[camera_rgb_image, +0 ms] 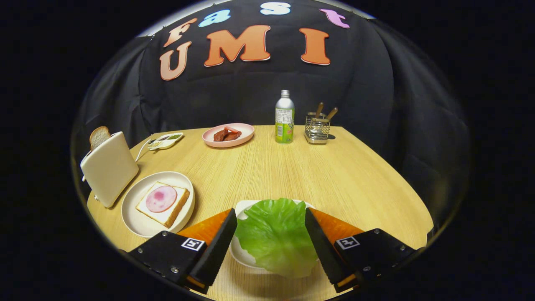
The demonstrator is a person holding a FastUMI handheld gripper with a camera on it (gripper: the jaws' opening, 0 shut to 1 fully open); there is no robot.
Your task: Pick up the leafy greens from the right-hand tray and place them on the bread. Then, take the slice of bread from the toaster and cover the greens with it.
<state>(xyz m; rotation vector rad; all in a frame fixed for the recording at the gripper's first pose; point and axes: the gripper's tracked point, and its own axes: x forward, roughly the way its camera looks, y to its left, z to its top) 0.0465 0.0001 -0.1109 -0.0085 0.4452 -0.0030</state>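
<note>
A green lettuce leaf (276, 238) lies on a white tray (243, 207) between my two fingers. My gripper (271, 214) is open, its black pads flanking the leaf at its edges; I cannot tell whether they touch it. The leaf hangs over the tray's near rim. To the left, a slice of bread topped with a round of ham (163, 202) rests on a white plate (140, 221). Just beyond that plate stands a cream toaster (109, 167) with a slice of bread (99, 136) sticking out of its slot.
At the back of the wooden table are a pink plate of sausages (228, 134), a bottle (284, 119) and a wire utensil holder (317, 127). A small condiment dish (166, 141) sits behind the toaster. The table edge curves away on the right.
</note>
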